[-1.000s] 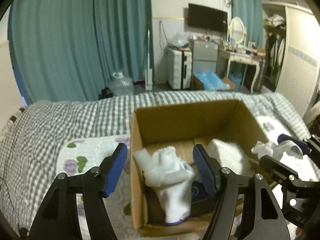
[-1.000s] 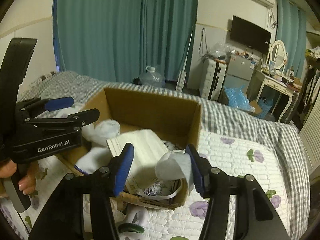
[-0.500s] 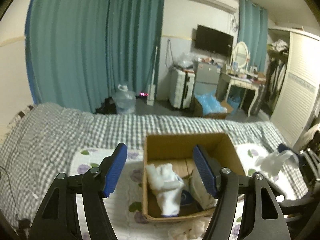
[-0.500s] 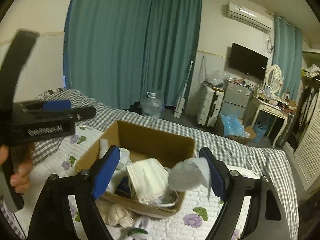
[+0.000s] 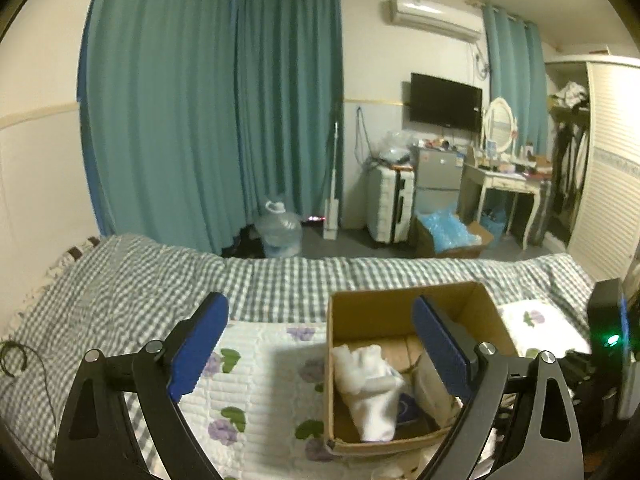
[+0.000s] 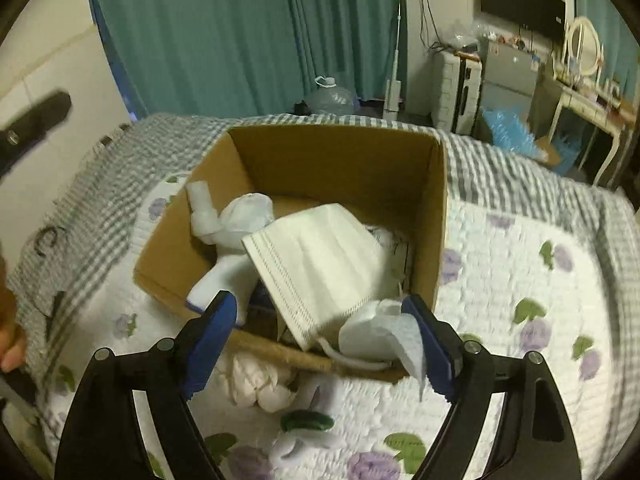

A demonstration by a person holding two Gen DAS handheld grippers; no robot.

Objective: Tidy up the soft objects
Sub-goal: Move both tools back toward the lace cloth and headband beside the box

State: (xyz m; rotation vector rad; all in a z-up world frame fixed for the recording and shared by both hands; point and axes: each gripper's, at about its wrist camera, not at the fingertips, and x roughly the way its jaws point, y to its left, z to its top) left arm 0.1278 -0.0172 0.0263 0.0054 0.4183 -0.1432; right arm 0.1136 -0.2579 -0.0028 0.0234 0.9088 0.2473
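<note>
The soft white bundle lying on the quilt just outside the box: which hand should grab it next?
Probably the right. Its gripper hangs open almost over the bundle beside the cardboard box. The left gripper sits farther back.

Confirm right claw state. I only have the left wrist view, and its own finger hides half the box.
Observer: The right claw is open, its jaws just opening. A crumpled white wad lies between them against one pad, at the cardboard box near rim.
Operator: What's behind my finger?
Observer: A white pleated face mask, leaning across the other contents.
Operator: Anything left outside?
Observer: A pale bundle on the quilt, just outside the near wall.
</note>
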